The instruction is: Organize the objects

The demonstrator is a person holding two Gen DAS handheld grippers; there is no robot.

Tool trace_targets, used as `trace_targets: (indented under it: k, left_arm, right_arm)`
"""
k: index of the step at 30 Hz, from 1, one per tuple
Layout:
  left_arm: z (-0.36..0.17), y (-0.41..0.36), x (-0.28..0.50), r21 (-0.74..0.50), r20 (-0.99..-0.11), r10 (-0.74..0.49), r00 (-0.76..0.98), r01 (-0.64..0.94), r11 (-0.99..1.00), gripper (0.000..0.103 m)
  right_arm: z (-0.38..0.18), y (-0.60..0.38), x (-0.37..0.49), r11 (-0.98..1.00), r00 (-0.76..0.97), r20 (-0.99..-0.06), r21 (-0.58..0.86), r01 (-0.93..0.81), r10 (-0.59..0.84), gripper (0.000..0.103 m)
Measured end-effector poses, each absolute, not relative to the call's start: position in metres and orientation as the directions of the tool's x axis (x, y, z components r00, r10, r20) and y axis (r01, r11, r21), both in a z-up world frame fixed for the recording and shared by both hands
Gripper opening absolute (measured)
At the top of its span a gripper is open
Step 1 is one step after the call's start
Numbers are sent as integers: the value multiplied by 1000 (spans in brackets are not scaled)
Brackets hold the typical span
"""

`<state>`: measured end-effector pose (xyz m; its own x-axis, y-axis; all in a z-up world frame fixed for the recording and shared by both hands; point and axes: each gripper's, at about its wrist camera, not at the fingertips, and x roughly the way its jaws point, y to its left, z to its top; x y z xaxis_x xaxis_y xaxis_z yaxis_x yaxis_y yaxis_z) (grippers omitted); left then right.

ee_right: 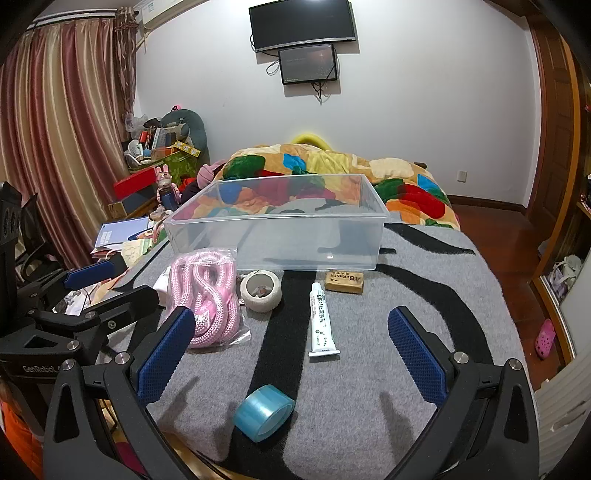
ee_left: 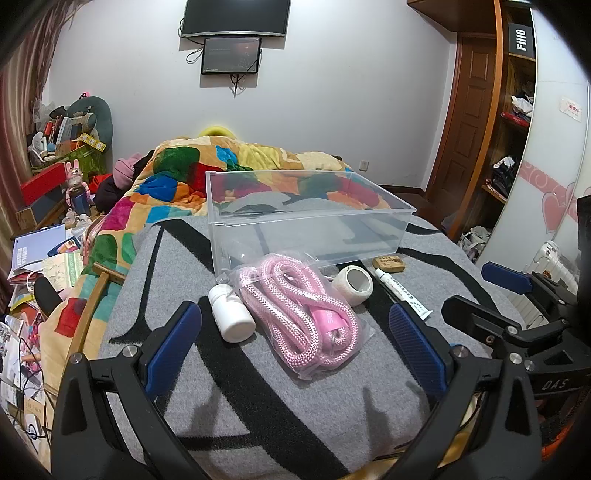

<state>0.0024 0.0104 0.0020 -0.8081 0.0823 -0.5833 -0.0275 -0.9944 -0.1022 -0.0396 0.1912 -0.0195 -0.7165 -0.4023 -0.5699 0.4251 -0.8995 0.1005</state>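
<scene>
A clear plastic bin (ee_left: 369,236) (ee_right: 207,236) stands empty on the grey and black blanket. In front of it lie a bagged pink rope (ee_left: 303,314) (ee_right: 207,295), a white bottle (ee_left: 231,314), a white tape roll (ee_left: 352,284) (ee_right: 260,290), a white tube (ee_left: 400,291) (ee_right: 321,321) and a brown eraser (ee_left: 388,264) (ee_right: 344,281). A blue tape roll (ee_right: 264,411) lies nearest, between the right fingers. My left gripper (ee_left: 295,350) is open around the rope and bottle, above them. My right gripper (ee_right: 291,354) is open above the tube and blue tape.
A colourful quilt (ee_left: 221,162) (ee_right: 332,162) is heaped behind the bin. Clutter of boxes, books and toys (ee_left: 55,206) (ee_right: 147,177) fills the floor to the left. A wardrobe (ee_left: 509,110) stands to the right. Screens (ee_right: 303,26) hang on the wall.
</scene>
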Motion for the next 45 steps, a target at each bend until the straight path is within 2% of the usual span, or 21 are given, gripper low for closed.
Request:
trace_targets:
  k: [45]
  left_arm:
    - [1,11,4,-120,-591,97,-801,-32,-992,103]
  right_arm:
    - [-20,192,-38,-898,-709,-574,119,423,-410,103]
